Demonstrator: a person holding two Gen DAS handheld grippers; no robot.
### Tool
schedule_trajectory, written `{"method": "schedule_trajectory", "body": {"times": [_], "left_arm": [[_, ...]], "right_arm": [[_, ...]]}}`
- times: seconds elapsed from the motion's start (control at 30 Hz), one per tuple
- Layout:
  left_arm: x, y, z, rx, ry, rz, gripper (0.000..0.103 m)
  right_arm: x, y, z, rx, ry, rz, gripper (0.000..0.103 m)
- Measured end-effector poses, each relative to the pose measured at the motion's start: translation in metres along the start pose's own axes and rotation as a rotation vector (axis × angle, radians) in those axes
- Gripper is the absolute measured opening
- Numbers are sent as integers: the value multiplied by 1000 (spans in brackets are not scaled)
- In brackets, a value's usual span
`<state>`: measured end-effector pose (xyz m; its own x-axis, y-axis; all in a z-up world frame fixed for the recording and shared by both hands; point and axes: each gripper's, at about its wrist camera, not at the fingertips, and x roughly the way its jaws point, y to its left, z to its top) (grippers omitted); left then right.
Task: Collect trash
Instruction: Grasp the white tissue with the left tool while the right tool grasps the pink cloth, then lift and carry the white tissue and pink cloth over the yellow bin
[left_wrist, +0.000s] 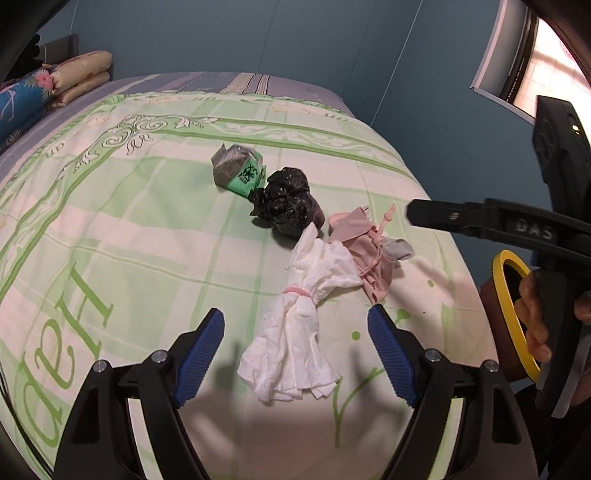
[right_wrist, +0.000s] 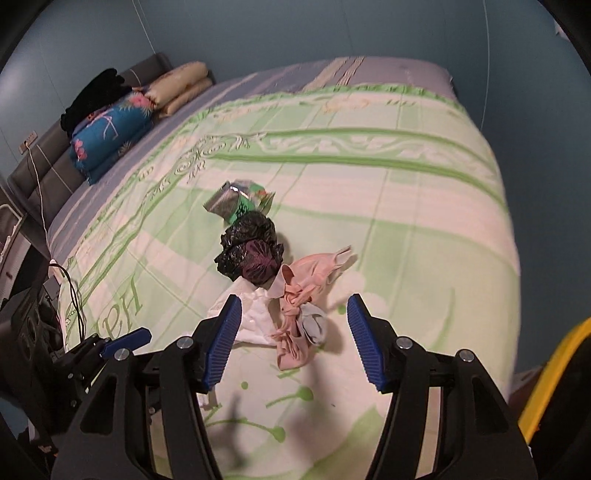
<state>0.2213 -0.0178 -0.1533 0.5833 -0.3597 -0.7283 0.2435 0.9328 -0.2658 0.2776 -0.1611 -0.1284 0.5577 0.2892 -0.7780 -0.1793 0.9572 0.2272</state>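
Note:
Trash lies in a row on the green and cream bedspread (left_wrist: 122, 229). A white tissue bundle (left_wrist: 299, 328) tied with a pink band lies between the fingers of my open left gripper (left_wrist: 295, 350), just ahead of the tips. Beyond it are a pink crumpled bag (left_wrist: 364, 243), a black plastic bag (left_wrist: 286, 205) and a green carton (left_wrist: 238, 170). My open right gripper (right_wrist: 293, 339) hovers over the pink bag (right_wrist: 301, 291), with the white tissue (right_wrist: 251, 317) by its left finger. The black bag (right_wrist: 251, 251) and the green carton (right_wrist: 240, 201) lie farther off.
A brown bin with a yellow rim (left_wrist: 513, 314) stands at the bed's right side, also at the right edge of the right wrist view (right_wrist: 554, 369). Pillows and a folded blue quilt (right_wrist: 110, 129) lie at the head of the bed. A window (left_wrist: 546, 70) is at upper right.

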Motion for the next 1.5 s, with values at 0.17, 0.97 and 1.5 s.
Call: {"method": "schedule_trajectory", "body": {"times": [0.17, 0.97, 1.5], "left_arm": [[11, -1, 0, -3, 12, -4, 77], [35, -5, 1, 18, 62, -25, 20], [-33, -11, 6, 57, -87, -62, 19]], "right_arm": [[23, 0, 1, 3, 42, -4, 56], [65, -5, 1, 16, 90, -32, 18], [-16, -13, 7, 39, -58, -38, 14]]}}
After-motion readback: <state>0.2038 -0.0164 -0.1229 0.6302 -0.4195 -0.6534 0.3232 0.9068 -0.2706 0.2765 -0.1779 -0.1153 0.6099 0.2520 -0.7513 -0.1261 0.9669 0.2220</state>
